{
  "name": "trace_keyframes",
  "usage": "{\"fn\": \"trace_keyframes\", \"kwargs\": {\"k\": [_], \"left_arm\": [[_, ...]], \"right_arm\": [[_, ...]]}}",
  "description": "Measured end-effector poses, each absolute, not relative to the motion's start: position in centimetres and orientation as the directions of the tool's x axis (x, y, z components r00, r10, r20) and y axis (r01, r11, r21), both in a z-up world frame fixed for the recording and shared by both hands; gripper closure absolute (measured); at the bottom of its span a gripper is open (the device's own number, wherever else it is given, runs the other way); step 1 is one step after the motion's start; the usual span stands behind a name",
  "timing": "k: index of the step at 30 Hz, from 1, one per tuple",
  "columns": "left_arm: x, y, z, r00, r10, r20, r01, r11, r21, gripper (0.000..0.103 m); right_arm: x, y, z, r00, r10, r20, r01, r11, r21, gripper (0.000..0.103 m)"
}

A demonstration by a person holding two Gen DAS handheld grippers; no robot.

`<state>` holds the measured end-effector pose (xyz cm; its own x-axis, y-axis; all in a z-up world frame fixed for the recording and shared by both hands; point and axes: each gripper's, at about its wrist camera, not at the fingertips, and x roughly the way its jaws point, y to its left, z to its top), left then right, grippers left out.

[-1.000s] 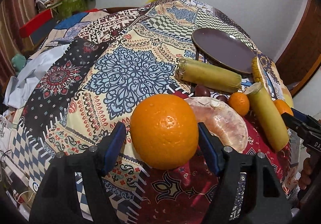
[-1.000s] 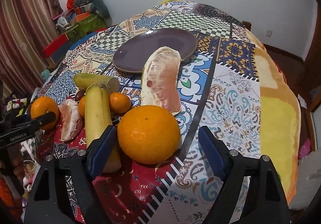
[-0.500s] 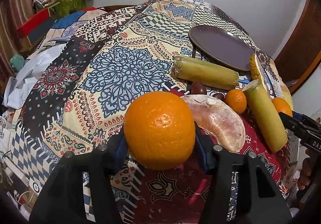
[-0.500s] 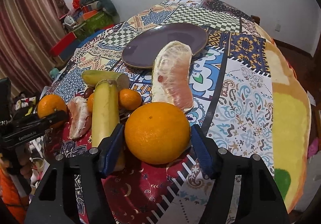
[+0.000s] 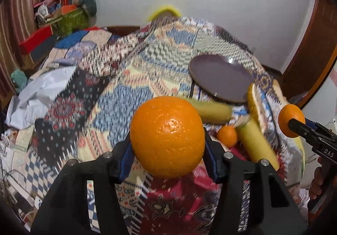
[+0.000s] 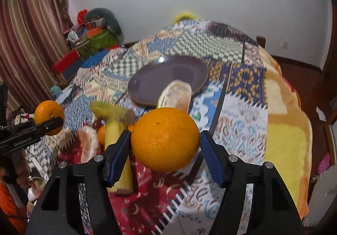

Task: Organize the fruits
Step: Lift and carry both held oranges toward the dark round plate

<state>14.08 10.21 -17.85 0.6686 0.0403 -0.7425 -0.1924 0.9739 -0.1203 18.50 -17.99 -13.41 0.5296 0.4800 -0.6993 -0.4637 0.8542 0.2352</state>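
Observation:
My left gripper (image 5: 167,152) is shut on a large orange (image 5: 167,137) and holds it above the patterned table. My right gripper (image 6: 165,150) is shut on a second large orange (image 6: 165,139), also lifted. Each gripper with its orange shows at the edge of the other view: the right one in the left wrist view (image 5: 291,120), the left one in the right wrist view (image 6: 49,117). A purple plate (image 6: 168,79) lies empty farther back. A peeled pomelo segment (image 6: 175,96) lies against the plate's near rim.
Two bananas (image 5: 256,146) (image 5: 210,110), a small tangerine (image 5: 227,136) and another pomelo piece (image 6: 88,145) lie between the grippers. Clutter and boxes (image 6: 92,39) stand at the far left. A patchwork cloth (image 6: 242,121) covers the table.
Both grippers closed on their oranges and lifted them off the table. The views tilted up, now blurred by motion.

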Motion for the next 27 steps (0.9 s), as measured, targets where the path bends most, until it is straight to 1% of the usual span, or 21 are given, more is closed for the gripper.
{"fn": "trace_keyframes", "kwargs": {"k": [7,13,18,27], "left_arm": [[15.7,9.7,-14.7,0.736,0.036,-0.676,-0.160,0.979,-0.123,0.046],[17.8,9.4,-12.9,0.770,0.024,-0.637,-0.143,0.981,-0.135,0.046],[19.4,8.9,-12.2,0.786,0.014,-0.618,-0.125,0.983,-0.137,0.046],[23.5,8.2,-12.2,0.794,-0.007,-0.608,-0.100,0.985,-0.141,0.046]], "right_arm": [[19.7,-18.0,-10.8,0.595,0.488,-0.638,-0.467,0.856,0.220,0.040],[20.8,-17.5,-9.4,0.629,0.499,-0.596,-0.481,0.852,0.206,0.040],[21.9,-16.9,-8.6,0.647,0.509,-0.567,-0.494,0.847,0.197,0.040],[24.6,-15.7,-8.6,0.665,0.518,-0.537,-0.499,0.844,0.197,0.040]]}}
